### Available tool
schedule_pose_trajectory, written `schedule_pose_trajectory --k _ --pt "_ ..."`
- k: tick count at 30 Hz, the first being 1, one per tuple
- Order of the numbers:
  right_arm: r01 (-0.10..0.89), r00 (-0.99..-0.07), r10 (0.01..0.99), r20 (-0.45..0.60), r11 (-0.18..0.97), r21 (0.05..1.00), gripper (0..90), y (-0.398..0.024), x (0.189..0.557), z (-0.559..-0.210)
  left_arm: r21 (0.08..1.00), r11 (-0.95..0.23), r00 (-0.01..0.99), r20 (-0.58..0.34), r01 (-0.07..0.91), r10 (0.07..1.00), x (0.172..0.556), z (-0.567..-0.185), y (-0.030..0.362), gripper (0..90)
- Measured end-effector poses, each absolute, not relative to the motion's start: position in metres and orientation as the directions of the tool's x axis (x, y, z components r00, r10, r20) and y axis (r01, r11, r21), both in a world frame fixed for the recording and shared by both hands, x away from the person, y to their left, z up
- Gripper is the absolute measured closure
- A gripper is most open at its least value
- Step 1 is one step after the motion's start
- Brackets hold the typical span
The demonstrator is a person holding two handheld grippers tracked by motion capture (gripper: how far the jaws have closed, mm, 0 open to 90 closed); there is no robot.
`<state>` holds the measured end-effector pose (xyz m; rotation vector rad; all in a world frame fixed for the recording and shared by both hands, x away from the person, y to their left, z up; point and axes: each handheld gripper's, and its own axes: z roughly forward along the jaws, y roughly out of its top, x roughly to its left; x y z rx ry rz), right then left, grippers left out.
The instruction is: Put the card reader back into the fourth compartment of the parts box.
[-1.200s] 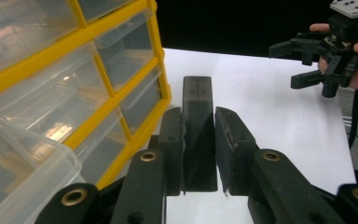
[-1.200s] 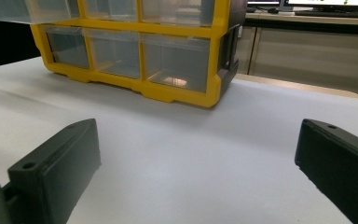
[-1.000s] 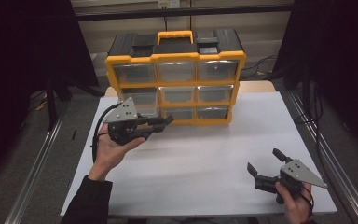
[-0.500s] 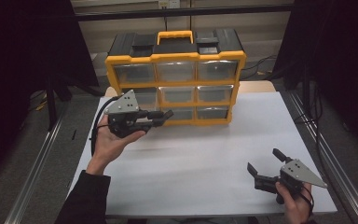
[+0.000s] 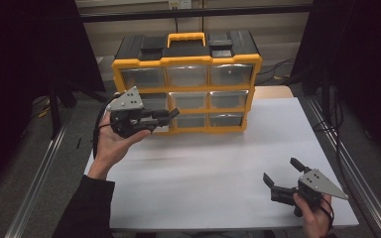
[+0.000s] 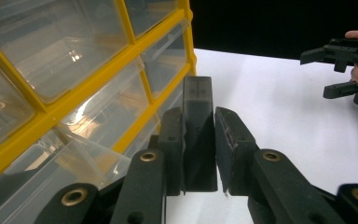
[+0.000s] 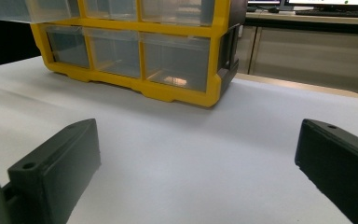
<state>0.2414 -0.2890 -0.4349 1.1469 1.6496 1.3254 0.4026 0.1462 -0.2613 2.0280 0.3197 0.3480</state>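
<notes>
A: Left gripper view first: what does the left hand-held gripper [image 6: 199, 154] have between its jaws?

B: A small black block [image 6: 198, 135]. It stands upright between the two jaws, which are nearly closed and press on it from both sides. Its top end sticks out above the jaw tips.

A: And where is this in the scene?

B: In the high view, the left hand-held gripper [image 5: 171, 114] is held above the left side of the white worktop [image 5: 218, 158]. It points to the right, just in front of the yellow drawer cabinet [image 5: 186, 82], at the height of the middle and lower rows of clear drawers. The block [image 5: 174, 113] is at the tip, very near the cabinet front; I cannot tell whether it touches.

A: The other one?

B: The right hand-held gripper [image 5: 280, 173] is at the near right of the worktop, well apart from the cabinet. Its jaws are wide open and hold nothing.
</notes>
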Motion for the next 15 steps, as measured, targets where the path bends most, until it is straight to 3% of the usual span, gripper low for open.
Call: schedule_pose_trajectory --k 15 --pt "0.198 -0.347 0.938 -0.004 0.078 0.977 0.0 -0.289 0.241 -0.435 0.883 -0.460 0.911 0.114 0.090 0.397 0.411 -0.247 0.156 73.6"
